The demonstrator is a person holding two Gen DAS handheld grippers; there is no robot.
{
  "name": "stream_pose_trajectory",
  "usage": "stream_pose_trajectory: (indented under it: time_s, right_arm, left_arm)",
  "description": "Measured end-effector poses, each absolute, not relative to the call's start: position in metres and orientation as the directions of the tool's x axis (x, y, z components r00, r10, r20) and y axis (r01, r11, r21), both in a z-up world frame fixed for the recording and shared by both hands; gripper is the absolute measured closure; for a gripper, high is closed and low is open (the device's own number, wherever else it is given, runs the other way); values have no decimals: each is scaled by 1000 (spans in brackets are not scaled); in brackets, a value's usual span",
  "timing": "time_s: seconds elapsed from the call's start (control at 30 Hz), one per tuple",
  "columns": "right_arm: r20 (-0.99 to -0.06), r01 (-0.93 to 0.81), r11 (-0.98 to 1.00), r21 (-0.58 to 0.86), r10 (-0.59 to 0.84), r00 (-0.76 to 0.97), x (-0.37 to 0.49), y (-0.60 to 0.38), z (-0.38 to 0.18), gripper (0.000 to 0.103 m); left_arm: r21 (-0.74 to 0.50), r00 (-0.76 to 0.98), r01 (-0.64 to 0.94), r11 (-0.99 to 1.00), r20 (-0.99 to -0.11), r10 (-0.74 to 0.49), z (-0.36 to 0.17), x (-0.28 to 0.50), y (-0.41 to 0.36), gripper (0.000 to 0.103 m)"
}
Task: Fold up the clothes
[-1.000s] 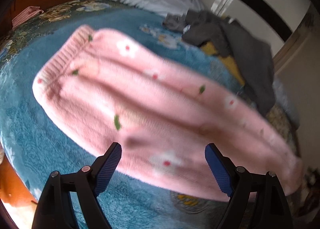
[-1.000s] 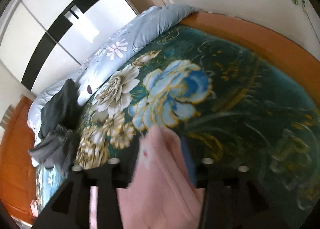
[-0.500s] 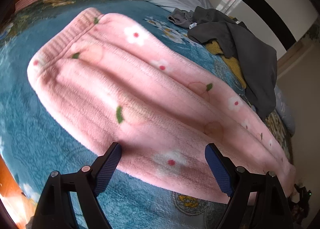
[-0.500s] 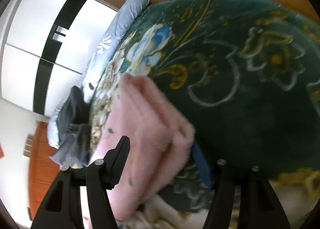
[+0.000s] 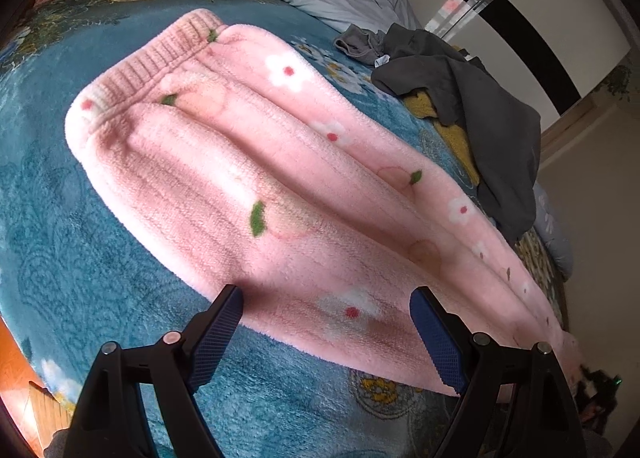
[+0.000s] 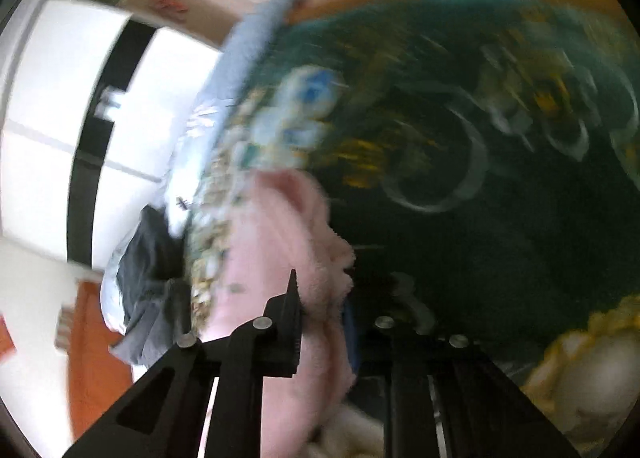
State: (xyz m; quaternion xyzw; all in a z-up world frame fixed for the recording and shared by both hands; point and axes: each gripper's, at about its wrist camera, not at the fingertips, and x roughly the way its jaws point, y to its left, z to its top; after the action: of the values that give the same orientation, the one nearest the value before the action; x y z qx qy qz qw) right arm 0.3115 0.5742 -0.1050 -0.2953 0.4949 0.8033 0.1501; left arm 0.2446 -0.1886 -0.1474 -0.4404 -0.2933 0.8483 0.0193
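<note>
Pink pants flat across frame centre on blanket, laid out for folding. Left gripper agape above near edge, holding nothing. Right gripper clamped on pants cuff, likely for fold-over; view blurred.

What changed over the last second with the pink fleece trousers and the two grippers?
The pink flower-print fleece trousers, blurred and apparently off the bed a second ago, now lie stretched flat on the teal floral blanket. The right gripper swung across the bed, its view now blurred, still clamped on the cuff end. The left gripper stayed open, holding nothing. The dark grey clothes pile did not move.
</note>
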Motion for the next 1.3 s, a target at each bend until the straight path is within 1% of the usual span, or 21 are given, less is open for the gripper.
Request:
stream_pose_trajectory:
  time_s: [0.1,0.17,0.27,0.37,0.43,0.53,0.6,0.67,0.8,0.87,0.93,0.97,1.03,1.07,1.1,1.2,1.3]
  right_arm:
    - [-619,-443,-651,616,-53,-783,288,534,-52,85]
    - [-612,-340,-767,544,-86,-786,272,493,-21,85]
    - [-570,-148,-845,514,-208,-795,252,427,9,85]
    - [-531,40,-866,499,-341,-776,232,359,24,85]
    - [-538,124,-853,507,-425,-728,216,317,15,85]
    - [-601,170,-834,525,-505,-620,195,261,-17,85]
    - [-626,210,-819,533,-549,-553,187,227,-36,85]
    - [-636,255,-803,539,-586,-502,184,203,-47,85]
    - [-705,314,-799,512,-600,-377,172,163,-74,85]
    - [-742,323,-809,491,-582,-333,175,153,-87,82]
    - [-755,332,-801,498,-589,-289,177,150,-97,76]
    - [-749,335,-791,513,-602,-275,176,150,-100,68]
    - [-713,347,-752,561,-652,-259,180,155,-99,60]
    - [-694,356,-732,580,-674,-253,182,157,-97,55]
    - [-694,362,-741,566,-665,-276,184,162,-92,49]
    - [-696,361,-778,514,-624,-354,186,180,-79,47]
    - [-690,284,-799,530,-601,-403,185,211,-77,46]
  left_arm:
    - [-540,-627,235,-808,-719,298,-148,250,-196,15]
    - [-553,-635,242,-797,-711,301,-149,254,-201,15]
    - [-565,-646,248,-787,-702,300,-150,258,-206,15]
    - [-584,-663,255,-770,-685,301,-147,265,-216,15]
    - [-596,-672,256,-761,-675,303,-145,269,-220,15]
    - [-601,-684,249,-759,-664,301,-142,275,-224,15]
    - [-607,-692,251,-754,-657,299,-140,279,-227,15]
    - [-612,-692,252,-750,-655,302,-141,280,-229,15]
    - [-617,-690,252,-746,-655,308,-144,279,-230,15]
    - [-614,-688,251,-748,-657,309,-145,279,-230,15]
    - [-613,-686,251,-749,-659,310,-145,279,-229,15]
    - [-613,-686,248,-750,-658,311,-144,279,-229,15]
    - [-610,-690,220,-761,-649,320,-137,278,-224,15]
    - [-609,-692,205,-767,-644,326,-133,277,-221,15]
    - [-609,-695,182,-772,-635,337,-128,276,-217,15]
    - [-619,-696,93,-780,-601,393,-113,270,-202,15]
    - [-614,-679,24,-789,-590,438,-104,258,-183,15]
